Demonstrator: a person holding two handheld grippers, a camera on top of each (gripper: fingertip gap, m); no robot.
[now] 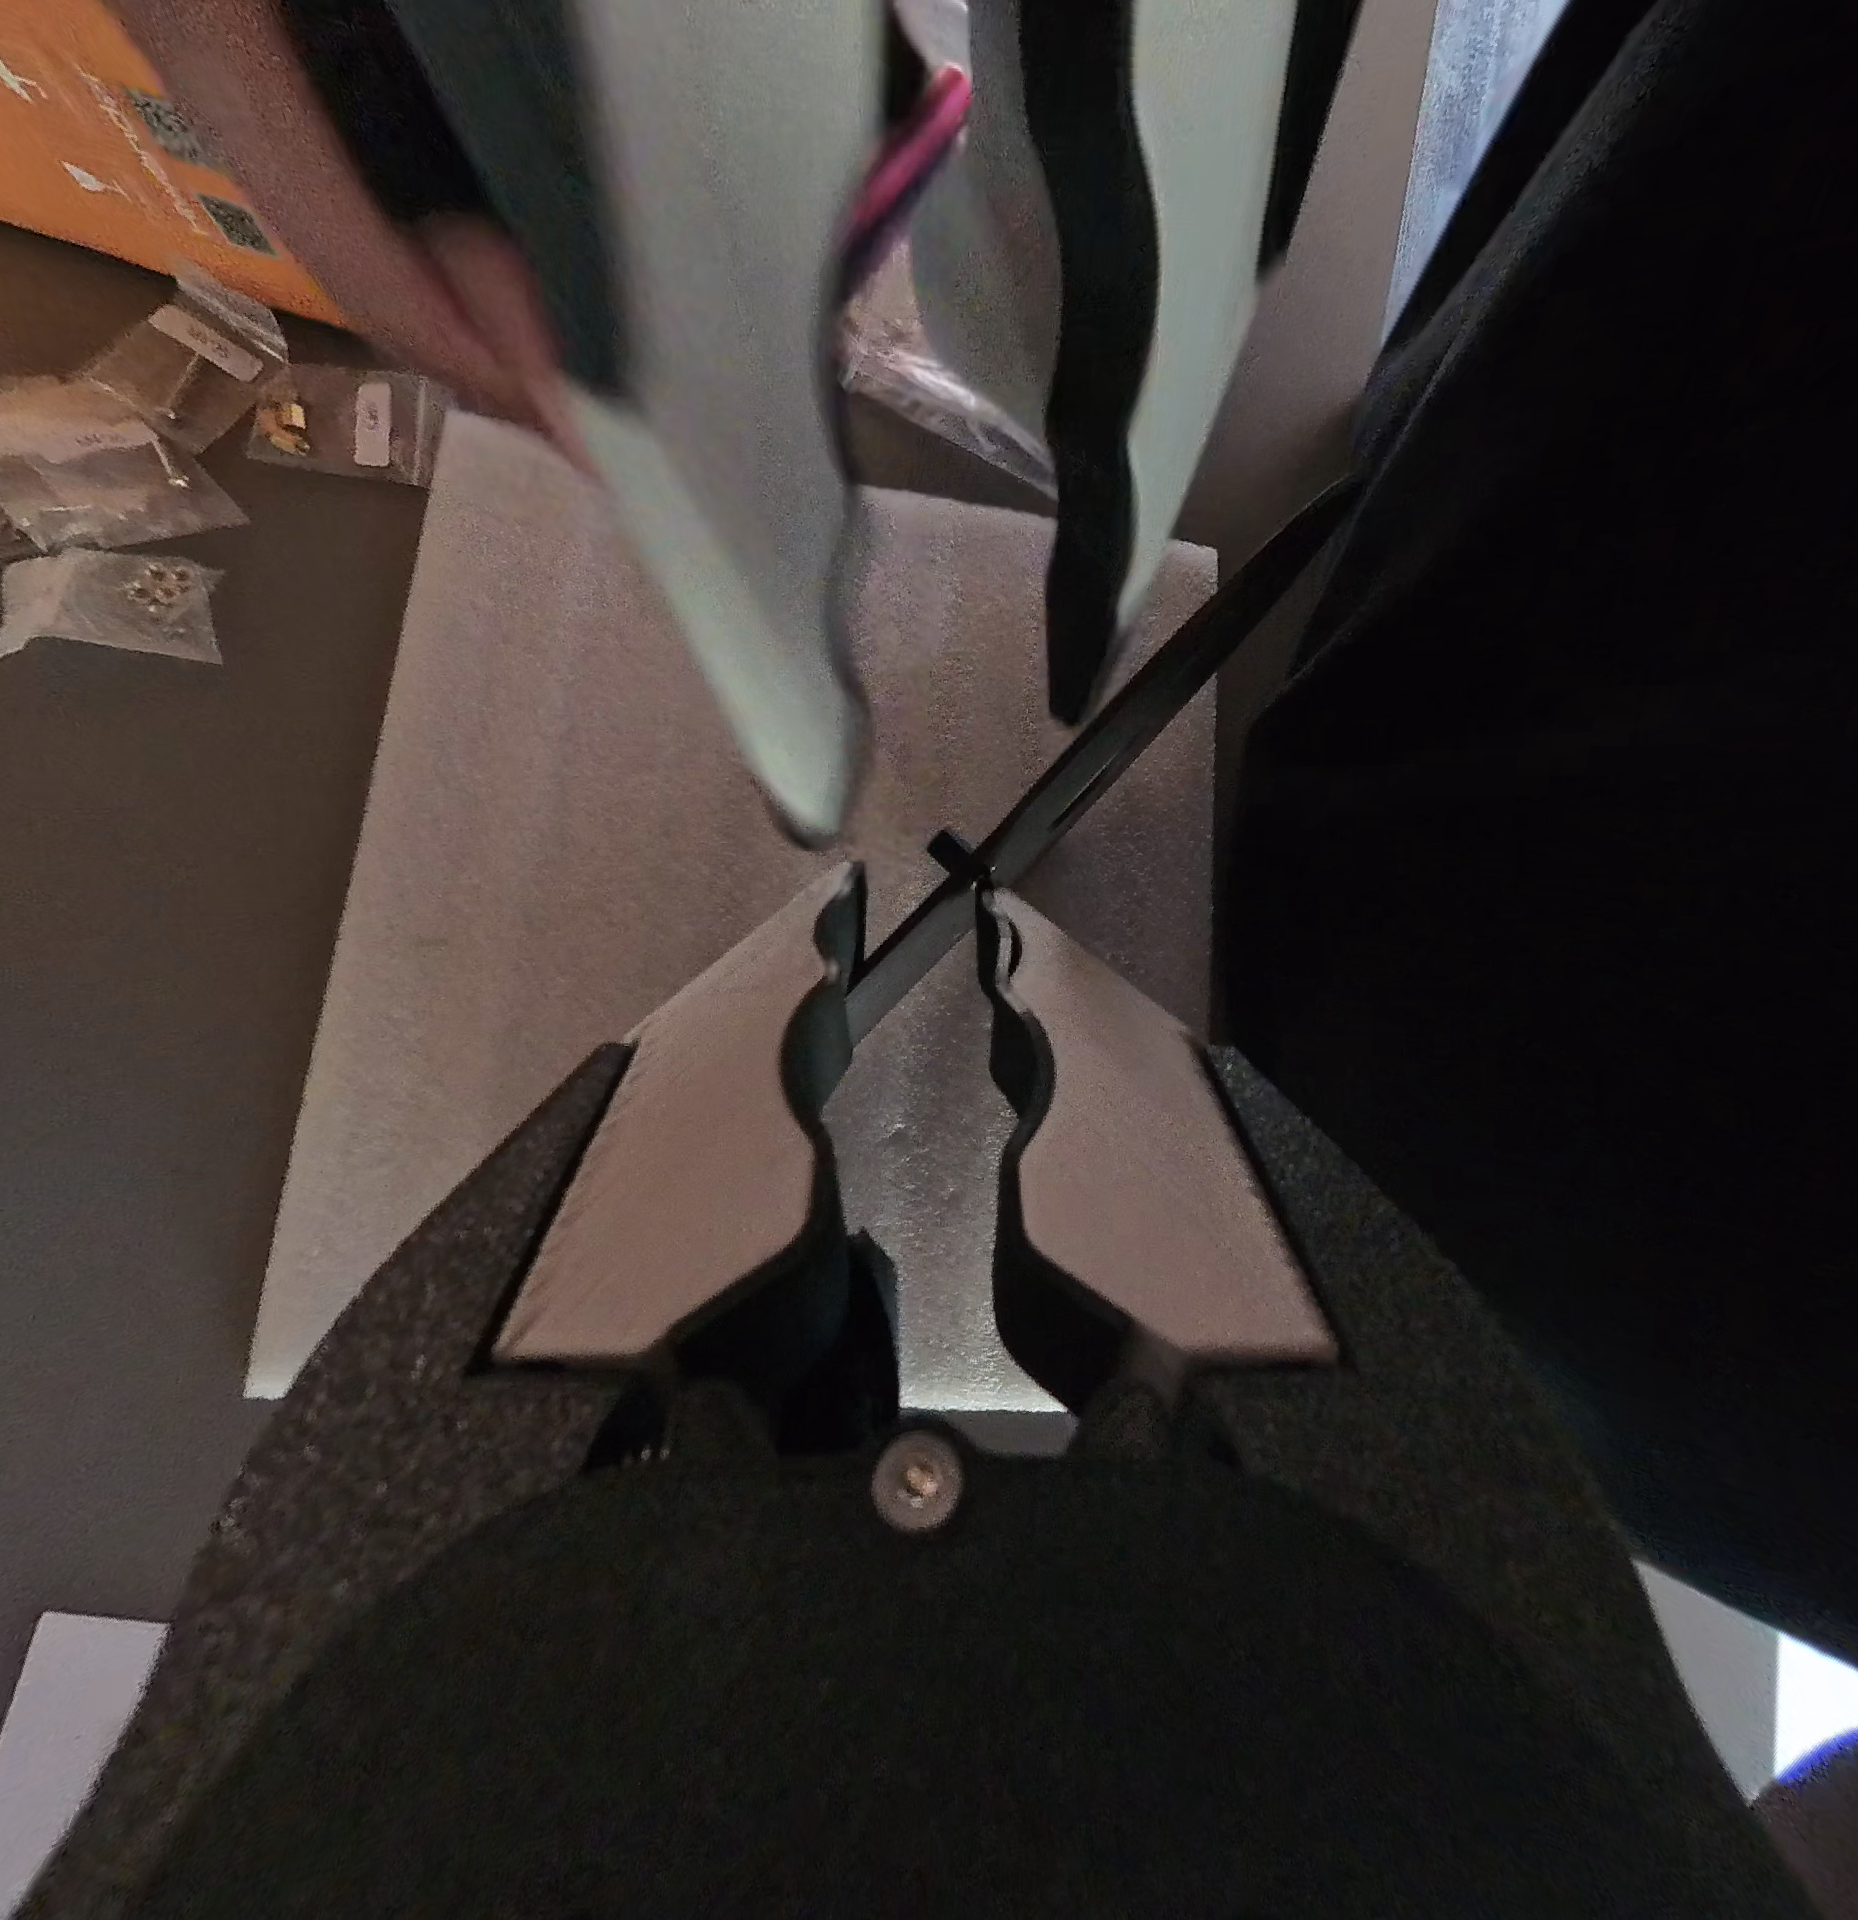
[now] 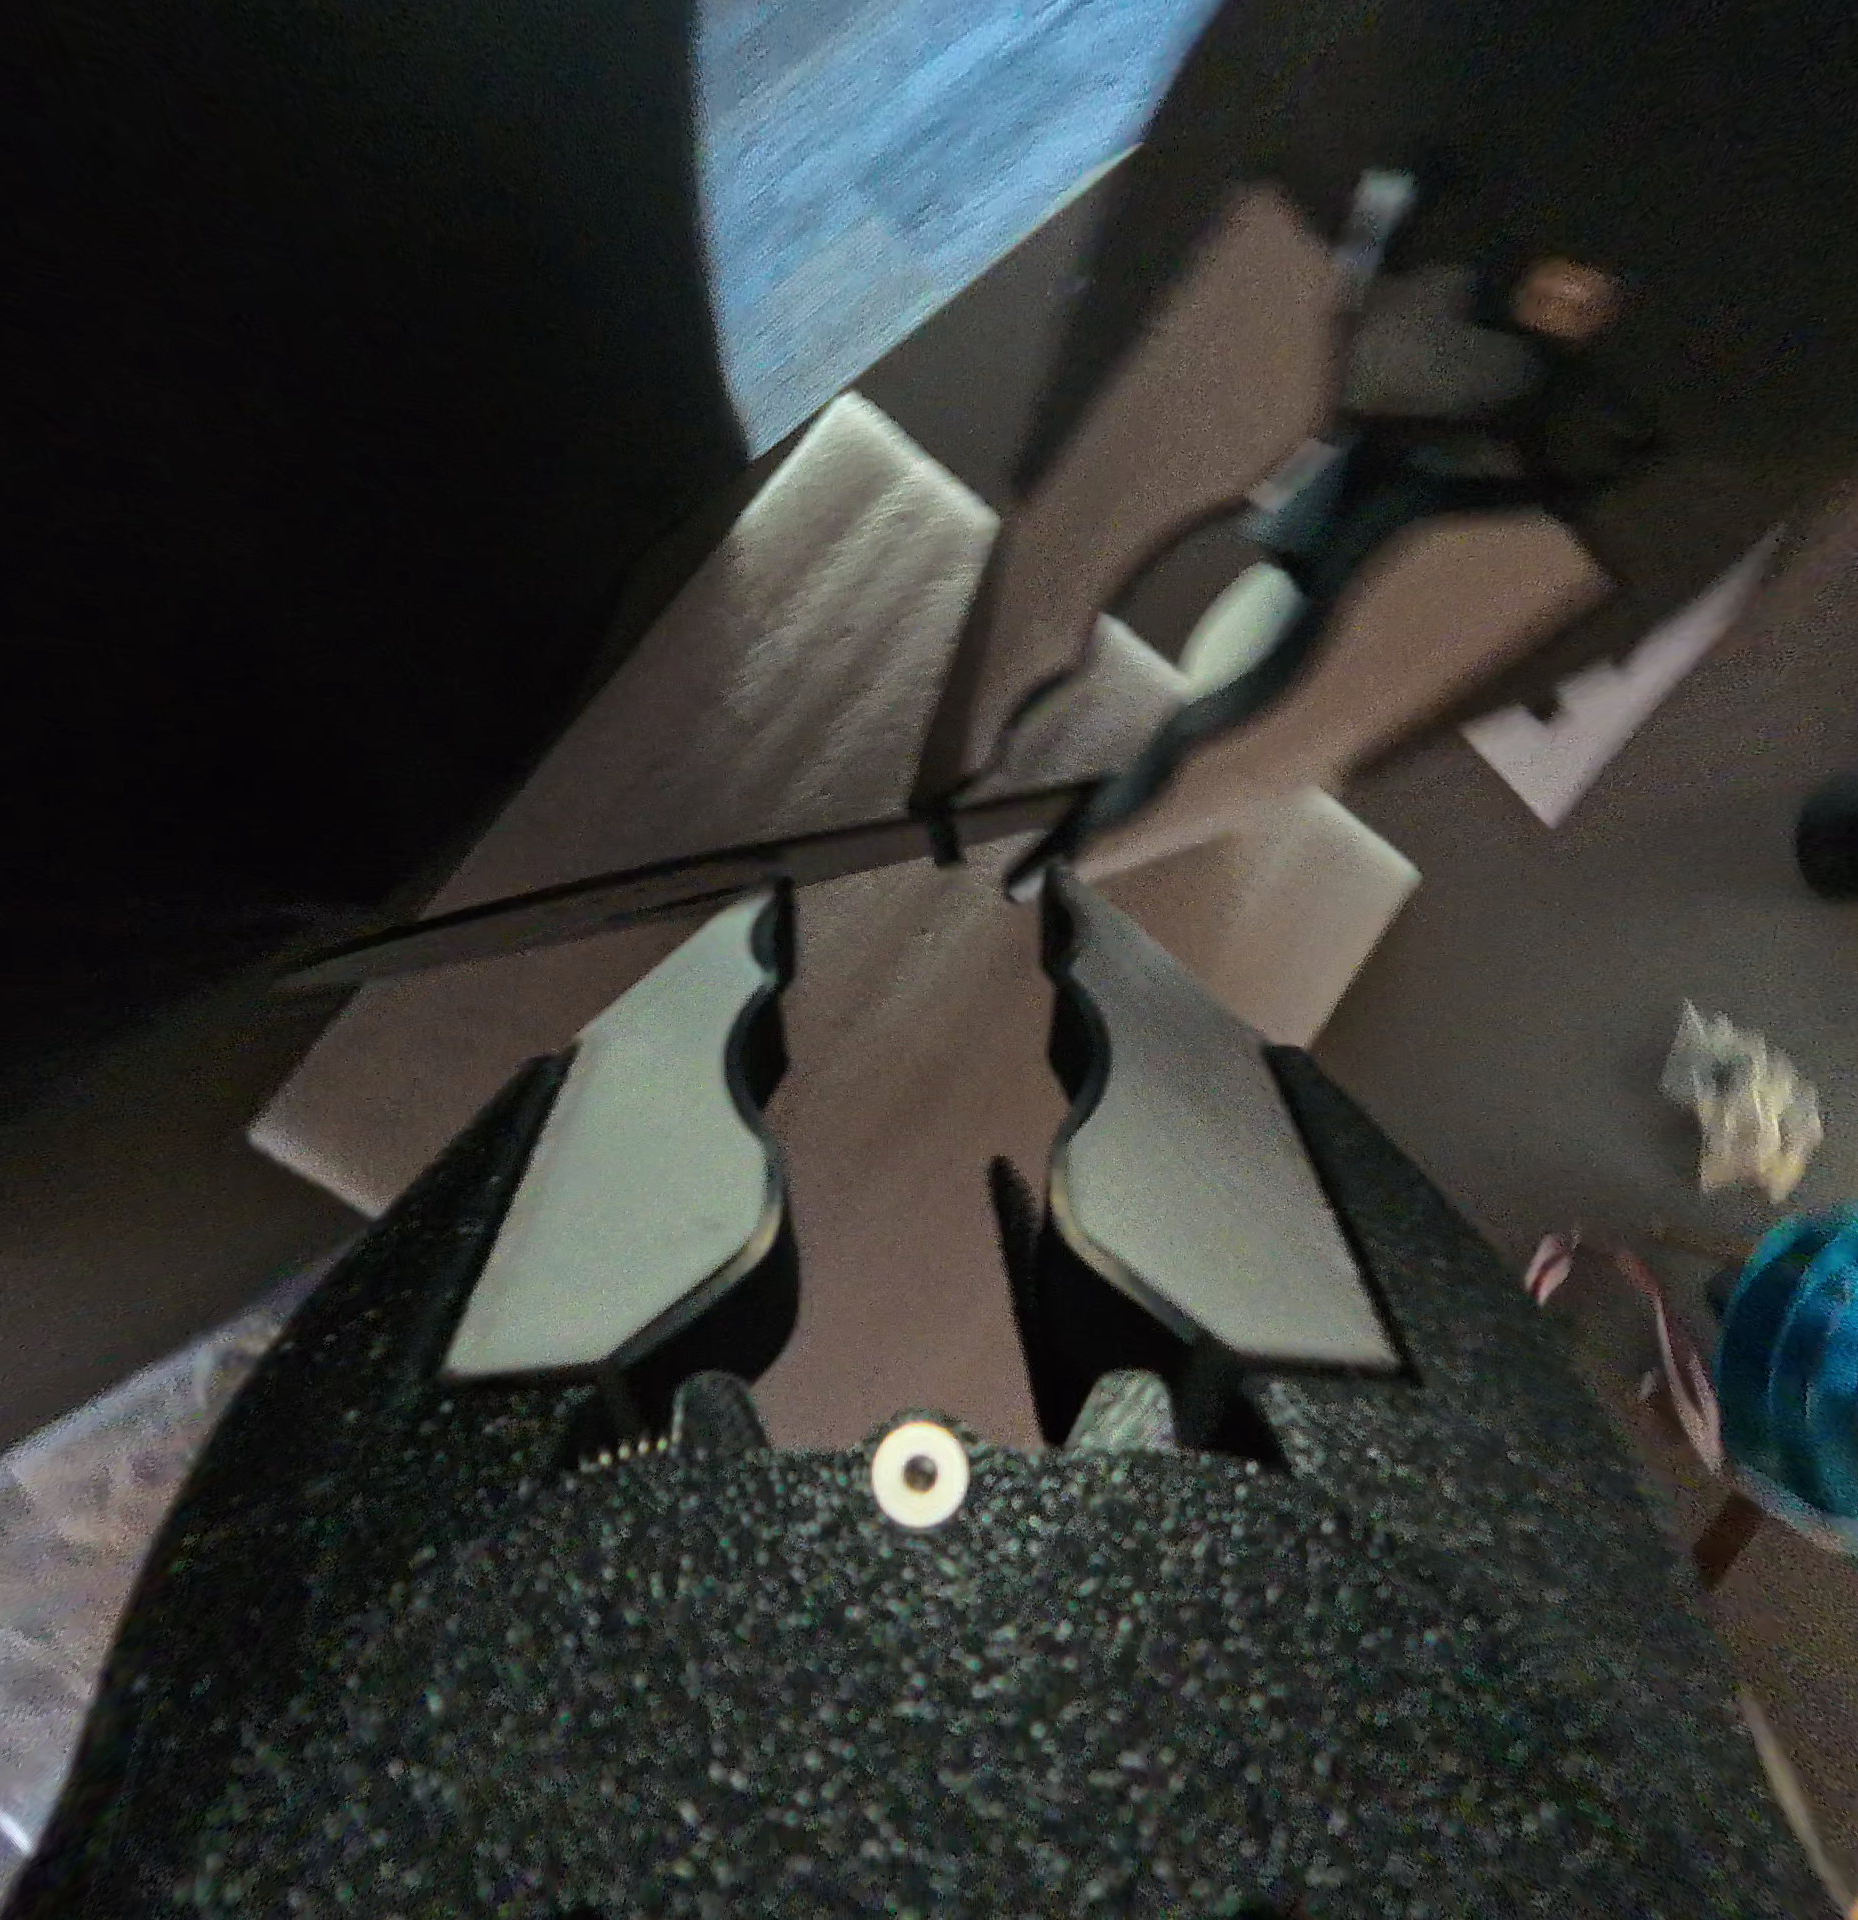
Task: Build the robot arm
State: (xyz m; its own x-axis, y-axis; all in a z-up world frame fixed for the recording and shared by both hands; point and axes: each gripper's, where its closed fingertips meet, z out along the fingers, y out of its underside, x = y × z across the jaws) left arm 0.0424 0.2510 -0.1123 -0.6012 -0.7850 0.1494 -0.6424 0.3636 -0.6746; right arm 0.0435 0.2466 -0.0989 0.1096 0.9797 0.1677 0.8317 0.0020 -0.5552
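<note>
My left gripper (image 1: pixel 920 883) is shut on a black cable tie (image 1: pixel 1112 717). The strap lies slantwise between the two pads, and its small square head sits just past the fingertips. The long end runs up and right toward a dark mass. My right gripper (image 2: pixel 917 888) is open and holds nothing. The tie (image 2: pixel 644 883) crosses just beyond its fingertips without touching the pads. In the left wrist view the right gripper (image 1: pixel 940 764) comes in from the top, blurred, its tips close to mine. In the right wrist view the left gripper (image 2: pixel 1070 831) holds the tie's near end. Both hover over a white foam pad (image 1: pixel 592 727).
Small clear bags of hardware (image 1: pixel 104 603) and an orange box (image 1: pixel 73 135) lie at the left on the dark table. A large black mass (image 1: pixel 1579 831) fills the right side. A blue spool (image 2: pixel 1818 1351) and a crumpled bag (image 2: pixel 1735 1101) lie at the right. The grippers are tip to tip, or close to it. From either gripper's tips it is about 35 centimeters to the blue spool (image 2: pixel 1818 1351).
</note>
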